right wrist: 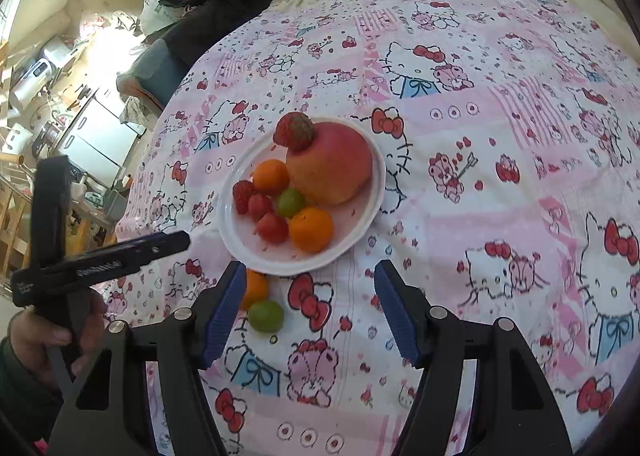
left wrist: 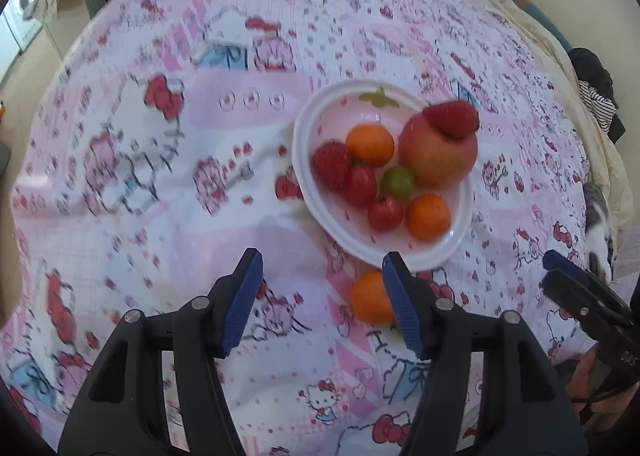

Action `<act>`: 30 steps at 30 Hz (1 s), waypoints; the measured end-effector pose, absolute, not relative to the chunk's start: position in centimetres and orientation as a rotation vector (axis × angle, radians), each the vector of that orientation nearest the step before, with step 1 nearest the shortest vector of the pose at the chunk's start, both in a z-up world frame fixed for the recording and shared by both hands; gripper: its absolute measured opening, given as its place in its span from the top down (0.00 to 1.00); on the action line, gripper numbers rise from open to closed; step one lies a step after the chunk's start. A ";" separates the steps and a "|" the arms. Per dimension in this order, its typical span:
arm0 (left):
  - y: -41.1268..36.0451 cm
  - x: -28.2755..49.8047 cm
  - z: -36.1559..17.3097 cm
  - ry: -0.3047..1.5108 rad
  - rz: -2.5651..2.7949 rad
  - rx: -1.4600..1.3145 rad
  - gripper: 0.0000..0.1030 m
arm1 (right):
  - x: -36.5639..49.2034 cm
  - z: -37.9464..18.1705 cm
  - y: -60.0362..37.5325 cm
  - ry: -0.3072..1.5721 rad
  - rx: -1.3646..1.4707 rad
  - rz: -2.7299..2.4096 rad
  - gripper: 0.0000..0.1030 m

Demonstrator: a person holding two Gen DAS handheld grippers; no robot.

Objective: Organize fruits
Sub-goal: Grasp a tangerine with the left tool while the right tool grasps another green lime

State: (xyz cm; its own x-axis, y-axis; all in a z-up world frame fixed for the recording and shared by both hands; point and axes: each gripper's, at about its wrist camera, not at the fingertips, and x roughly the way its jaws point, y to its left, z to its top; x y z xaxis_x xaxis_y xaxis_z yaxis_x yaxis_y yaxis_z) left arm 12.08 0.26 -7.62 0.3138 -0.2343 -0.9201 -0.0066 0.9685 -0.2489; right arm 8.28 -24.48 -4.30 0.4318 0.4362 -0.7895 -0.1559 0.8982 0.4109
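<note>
Most fruit already sits on the plate point(right wrist: 362, 234); an orange point(right wrist: 256, 288) and a green grape point(right wrist: 266, 316) lie on the bedspread point(right wrist: 500, 183) just beside its near rim. Both the left gripper point(left wrist: 322, 302) and right gripper point(right wrist: 308, 310) hover spread and empty, so the next move looks like closing on a stray

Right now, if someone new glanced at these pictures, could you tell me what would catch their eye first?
Probably the white plate in the middle of the pink cartoon-print bedspread, heaped with fruit: a big peach with a strawberry perched on top. Next, the two strays on the cloth just off the plate's near rim, an orange and a green grape. Both the left gripper and the right gripper are open and empty.
</note>
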 end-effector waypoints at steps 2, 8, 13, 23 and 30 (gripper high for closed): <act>-0.4 12.0 -8.9 1.295 -0.167 -0.249 0.43 | 8.0 -4.0 -24.4 1.057 0.285 0.376 0.33; -2.8 12.1 -11.8 1.392 -0.204 -0.286 0.43 | 7.3 -3.6 -24.9 1.053 0.280 0.362 0.33; -4.2 12.6 -13.3 1.433 -0.232 -0.281 0.45 | 7.0 -3.9 -25.7 1.062 0.293 0.338 0.33; -3.0 12.2 -11.9 1.417 -0.244 -0.299 0.62 | 7.4 -4.2 -24.8 1.071 0.281 0.349 0.33; 0.4 10.5 -7.2 1.312 -0.180 -0.231 0.62 | 7.7 -5.3 -22.5 1.107 0.228 0.385 0.33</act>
